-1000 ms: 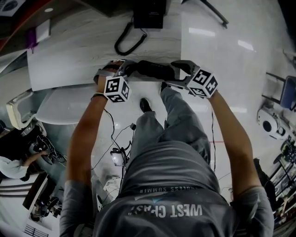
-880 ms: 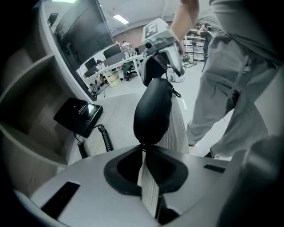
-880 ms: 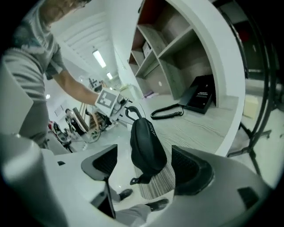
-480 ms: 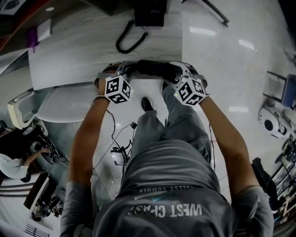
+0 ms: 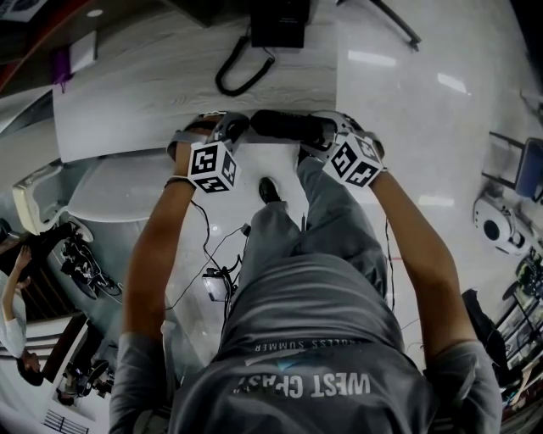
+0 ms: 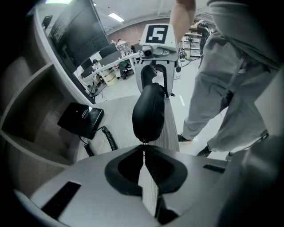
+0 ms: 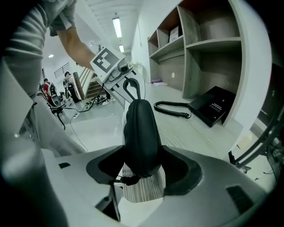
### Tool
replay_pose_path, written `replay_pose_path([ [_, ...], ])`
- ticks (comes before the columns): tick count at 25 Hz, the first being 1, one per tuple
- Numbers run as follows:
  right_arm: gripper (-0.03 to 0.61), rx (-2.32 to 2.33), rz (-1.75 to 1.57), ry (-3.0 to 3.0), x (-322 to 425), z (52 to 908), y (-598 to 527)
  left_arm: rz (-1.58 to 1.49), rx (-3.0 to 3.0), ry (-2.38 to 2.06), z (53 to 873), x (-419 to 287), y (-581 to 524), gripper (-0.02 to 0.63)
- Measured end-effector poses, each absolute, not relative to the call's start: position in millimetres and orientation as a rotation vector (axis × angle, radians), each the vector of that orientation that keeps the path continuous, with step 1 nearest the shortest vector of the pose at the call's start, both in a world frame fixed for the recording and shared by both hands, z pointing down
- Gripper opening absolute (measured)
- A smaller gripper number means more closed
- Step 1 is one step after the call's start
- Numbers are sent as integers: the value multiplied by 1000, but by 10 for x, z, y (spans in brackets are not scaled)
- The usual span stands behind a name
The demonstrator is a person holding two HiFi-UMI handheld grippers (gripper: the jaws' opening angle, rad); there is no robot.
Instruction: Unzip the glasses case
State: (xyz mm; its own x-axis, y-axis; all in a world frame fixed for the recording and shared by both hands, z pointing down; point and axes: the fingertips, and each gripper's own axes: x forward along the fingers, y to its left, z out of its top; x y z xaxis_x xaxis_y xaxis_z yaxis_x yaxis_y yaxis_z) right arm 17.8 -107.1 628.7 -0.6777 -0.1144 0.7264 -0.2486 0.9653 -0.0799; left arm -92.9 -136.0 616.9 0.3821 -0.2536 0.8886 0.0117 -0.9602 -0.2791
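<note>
Two grippers hold the black oval zip-up glasses case (image 5: 284, 125) over the near edge of the pale wood-grain tabletop (image 5: 144, 93). Only its own view shows the left gripper (image 6: 143, 146) with jaws closing, nearly together, on the small zipper pull (image 6: 143, 141) at the case's tip. The right gripper (image 7: 141, 168) has its jaws clamped across the case's other end. A black desk telephone (image 5: 276, 21) lies behind, well apart.

We read "WEST" and "SUMMER" on the person's shirt (image 5: 307, 373) below the left gripper (image 5: 227, 129) and the right gripper (image 5: 327, 134); print on the black box (image 7: 214, 106) is too small.
</note>
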Motion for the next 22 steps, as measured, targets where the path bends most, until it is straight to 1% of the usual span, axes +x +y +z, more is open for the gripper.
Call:
replay_pose_path([
  [4,272,222,214,-2283,155,6329,-1050,-1622,-2282,135,6173,-954,-1320,8],
  [10,270,144,346,-2261,142,6243,-994,-1614,-2077,14,6057,-970,-1312,3],
  [13,268,126,332,-2195,168,6241,-1005,-1594,-2033,-4,6020,-952,-1306,3],
  [17,264,116,312,-2120,203,6316,-1021,-1586,-2056,7,5965,-891,-1318,3],
  [22,278,181,258,-2283,129,6170,-1130,-1672,-2319,111,6012,-943,-1351,0],
])
